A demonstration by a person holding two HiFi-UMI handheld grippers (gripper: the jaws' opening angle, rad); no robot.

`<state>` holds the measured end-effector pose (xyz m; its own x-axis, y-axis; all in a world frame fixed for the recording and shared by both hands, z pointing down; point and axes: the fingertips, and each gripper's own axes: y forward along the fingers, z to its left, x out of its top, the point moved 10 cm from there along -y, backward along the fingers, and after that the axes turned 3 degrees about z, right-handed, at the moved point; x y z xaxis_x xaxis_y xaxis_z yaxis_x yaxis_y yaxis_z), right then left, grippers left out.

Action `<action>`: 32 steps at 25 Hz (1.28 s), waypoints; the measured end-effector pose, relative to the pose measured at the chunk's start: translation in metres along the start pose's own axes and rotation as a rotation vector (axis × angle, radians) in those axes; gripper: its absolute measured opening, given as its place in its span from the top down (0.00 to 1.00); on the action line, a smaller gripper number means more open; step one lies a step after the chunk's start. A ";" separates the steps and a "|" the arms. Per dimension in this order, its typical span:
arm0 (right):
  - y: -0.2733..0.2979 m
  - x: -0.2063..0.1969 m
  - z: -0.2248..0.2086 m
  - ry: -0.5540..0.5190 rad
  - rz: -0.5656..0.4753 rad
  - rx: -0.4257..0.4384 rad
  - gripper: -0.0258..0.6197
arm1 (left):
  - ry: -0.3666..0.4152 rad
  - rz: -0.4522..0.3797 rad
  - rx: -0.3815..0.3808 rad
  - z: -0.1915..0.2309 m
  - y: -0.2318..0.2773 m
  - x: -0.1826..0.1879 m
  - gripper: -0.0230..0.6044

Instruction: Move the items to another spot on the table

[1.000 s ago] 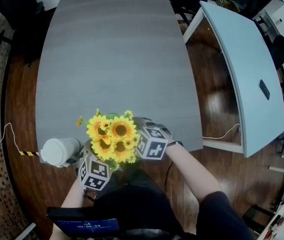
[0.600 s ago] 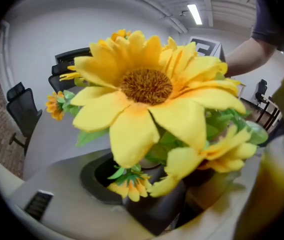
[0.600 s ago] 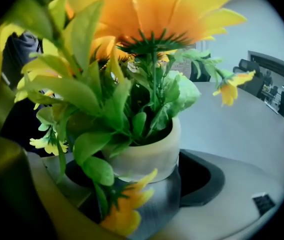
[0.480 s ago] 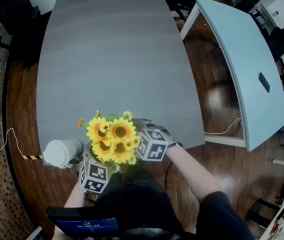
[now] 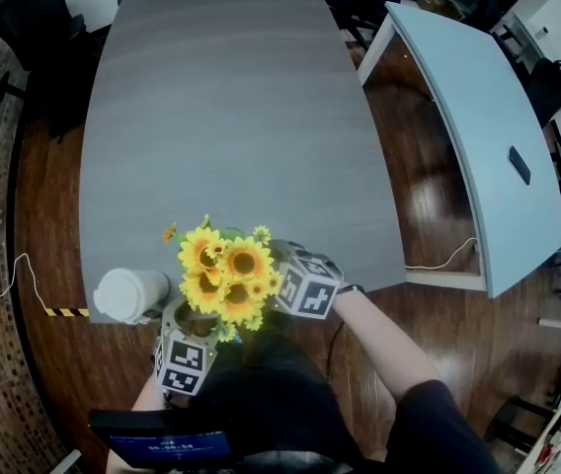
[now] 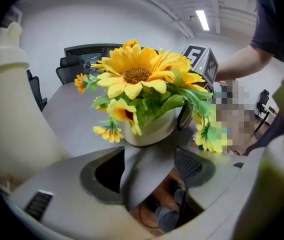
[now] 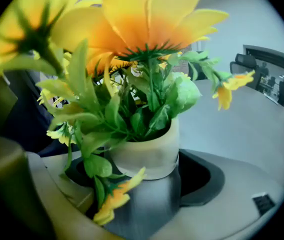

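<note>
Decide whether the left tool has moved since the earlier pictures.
Yes. The left tool has drawn back toward the person, away from the near edge of the table.

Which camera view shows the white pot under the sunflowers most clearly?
The right gripper view: the white pot stands close in the middle of the frame, its wall and rim plain. The left gripper view shows it too, smaller and partly behind leaves. In the head view the sunflowers cover it, so I cannot make it out.

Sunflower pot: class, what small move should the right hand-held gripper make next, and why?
Probably close on the sunflower pot: it stands on the table's near edge between the right hand-held gripper's jaws, not yet lifted.
</note>
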<state>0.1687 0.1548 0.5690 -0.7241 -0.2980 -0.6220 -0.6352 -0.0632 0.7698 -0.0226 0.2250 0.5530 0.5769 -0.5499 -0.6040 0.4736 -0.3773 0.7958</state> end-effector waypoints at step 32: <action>-0.101 -0.016 0.156 0.526 -0.264 -0.444 0.97 | 0.129 -0.091 -0.225 0.003 -0.045 -0.036 0.60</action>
<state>0.2025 0.3150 0.4793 -0.2661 -0.6300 -0.7296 -0.5211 -0.5427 0.6587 -0.0669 0.2594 0.5388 0.5983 -0.4161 -0.6848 0.6550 -0.2384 0.7171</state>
